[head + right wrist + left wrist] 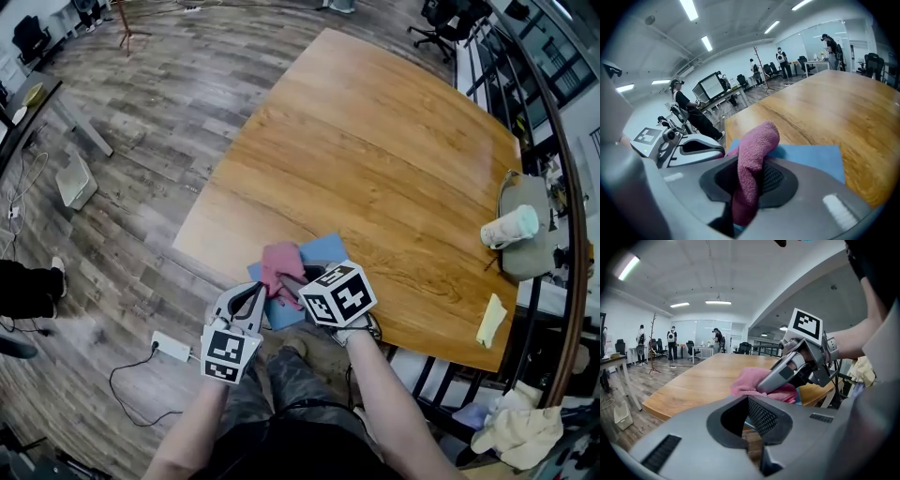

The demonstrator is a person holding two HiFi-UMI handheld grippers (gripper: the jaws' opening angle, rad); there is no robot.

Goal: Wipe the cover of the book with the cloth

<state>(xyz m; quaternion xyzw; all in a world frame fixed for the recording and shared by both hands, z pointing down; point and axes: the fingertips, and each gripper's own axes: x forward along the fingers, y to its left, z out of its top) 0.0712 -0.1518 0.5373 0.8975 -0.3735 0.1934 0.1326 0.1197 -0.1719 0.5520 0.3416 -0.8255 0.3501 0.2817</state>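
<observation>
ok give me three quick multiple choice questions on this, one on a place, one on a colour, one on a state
1. Where does the book lie on the table?
A: at its near edge
B: at its middle
C: at its far corner

2. What colour is the cloth?
A: green
B: pink
C: white

3. How is the right tool?
A: open and empty
B: shut on the book
C: shut on the cloth

Answers:
1 A, the head view shows the blue cover at the table's near edge.
2 B, it shows pink in all three views.
3 C, the right gripper view shows the cloth pinched between its jaws.
</observation>
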